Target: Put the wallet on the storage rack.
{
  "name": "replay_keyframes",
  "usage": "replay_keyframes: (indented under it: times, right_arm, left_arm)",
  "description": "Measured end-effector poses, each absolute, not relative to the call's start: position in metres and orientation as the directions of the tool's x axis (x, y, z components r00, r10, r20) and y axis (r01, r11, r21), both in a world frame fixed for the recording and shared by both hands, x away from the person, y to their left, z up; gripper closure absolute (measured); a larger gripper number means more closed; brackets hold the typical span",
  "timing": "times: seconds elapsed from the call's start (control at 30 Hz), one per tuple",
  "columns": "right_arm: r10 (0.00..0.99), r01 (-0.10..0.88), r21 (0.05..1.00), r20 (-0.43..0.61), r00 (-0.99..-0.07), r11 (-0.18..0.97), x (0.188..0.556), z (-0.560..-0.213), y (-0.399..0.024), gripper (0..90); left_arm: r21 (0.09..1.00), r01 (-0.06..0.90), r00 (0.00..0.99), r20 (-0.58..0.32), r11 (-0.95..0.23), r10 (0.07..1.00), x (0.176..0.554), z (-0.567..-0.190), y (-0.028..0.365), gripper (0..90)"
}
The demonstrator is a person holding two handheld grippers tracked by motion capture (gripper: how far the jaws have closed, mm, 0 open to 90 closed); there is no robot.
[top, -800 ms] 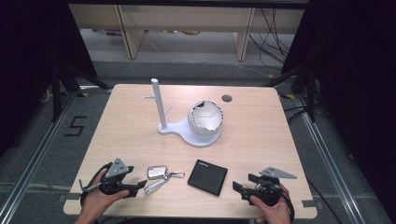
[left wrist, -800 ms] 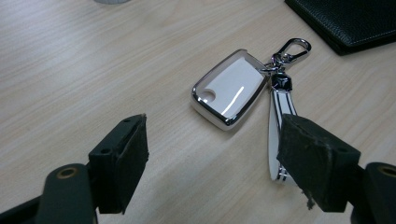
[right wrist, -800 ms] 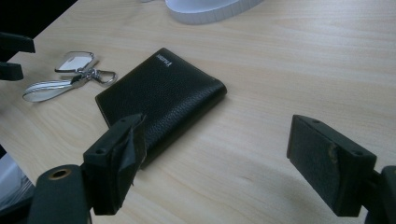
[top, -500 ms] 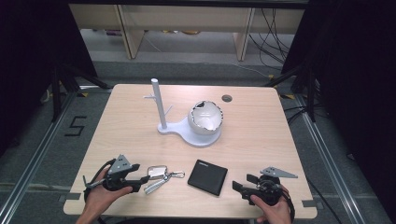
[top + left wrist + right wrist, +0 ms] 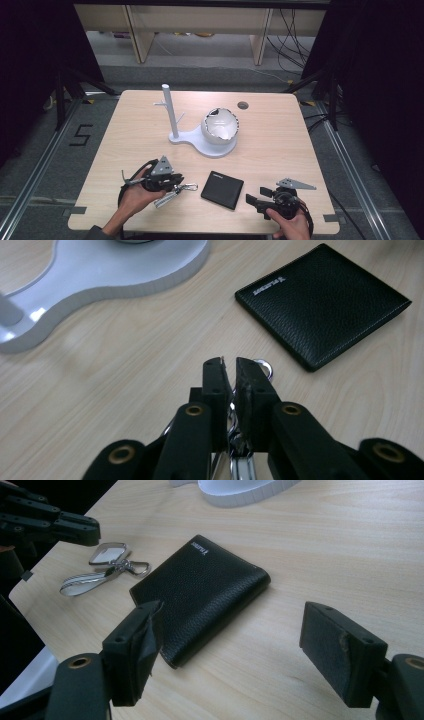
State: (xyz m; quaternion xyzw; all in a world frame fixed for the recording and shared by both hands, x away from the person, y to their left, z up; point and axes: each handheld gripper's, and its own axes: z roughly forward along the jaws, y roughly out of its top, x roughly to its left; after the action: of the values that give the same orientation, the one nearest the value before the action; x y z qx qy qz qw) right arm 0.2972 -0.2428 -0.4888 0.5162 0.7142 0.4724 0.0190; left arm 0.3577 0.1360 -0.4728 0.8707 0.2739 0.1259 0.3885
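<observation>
**Keychain gripped, not yet lifted**

Left tool (image 5: 172, 186) clamped nearly closed on the keychain (image 5: 172, 193), just left of the black wallet (image 5: 222, 189) on the table (image 5: 280, 145). Right tool (image 5: 256, 199) spread wide and empty, just right of the wallet. Grasp judged done; lifting and carrying, perhaps to the white peg stand (image 5: 172, 120) beyond the wallet, left to do.
</observation>
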Motion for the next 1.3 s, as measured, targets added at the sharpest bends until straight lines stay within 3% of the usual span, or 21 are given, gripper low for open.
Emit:
replay_keyframes:
  times: [0.07, 0.5, 0.53, 0.6, 0.73, 1.3]
  right_arm:
    - [0.759, 0.699, 0.714, 0.428, -0.491, 0.049, 0.300, -0.491, -0.244, 26.5]
    - [0.744, 0.722, 0.691, 0.465, -0.480, 0.034, 0.305, -0.495, -0.238, 28.9]
    - [0.760, 0.745, 0.667, 0.476, -0.443, 0.015, 0.304, -0.495, -0.235, 29.0]
    - [0.755, 0.728, 0.685, 0.458, -0.469, 0.037, 0.307, -0.496, -0.236, 29.5]
    - [0.734, 0.753, 0.658, 0.504, -0.455, 0.014, 0.306, -0.496, -0.232, 29.8]
    - [0.748, 0.747, 0.664, 0.476, -0.464, 0.041, 0.315, -0.503, -0.234, 31.8]
  left_arm:
    - [0.736, 0.370, 0.828, 0.015, -0.567, 0.560, 0.361, -0.473, 0.126, 85.0]
    - [0.657, 0.370, 0.870, 0.004, -0.657, 0.493, 0.377, -0.486, 0.079, 87.7]
    - [0.658, 0.366, 0.872, 0.004, -0.658, 0.490, 0.378, -0.488, 0.076, 87.7]
    - [0.647, 0.365, 0.876, 0.005, -0.669, 0.482, 0.379, -0.489, 0.072, 87.6]
    - [0.635, 0.368, 0.879, 0.001, -0.679, 0.477, 0.381, -0.492, 0.067, 87.3]
    - [0.594, 0.376, 0.891, -0.023, -0.711, 0.452, 0.375, -0.497, 0.062, 88.0]
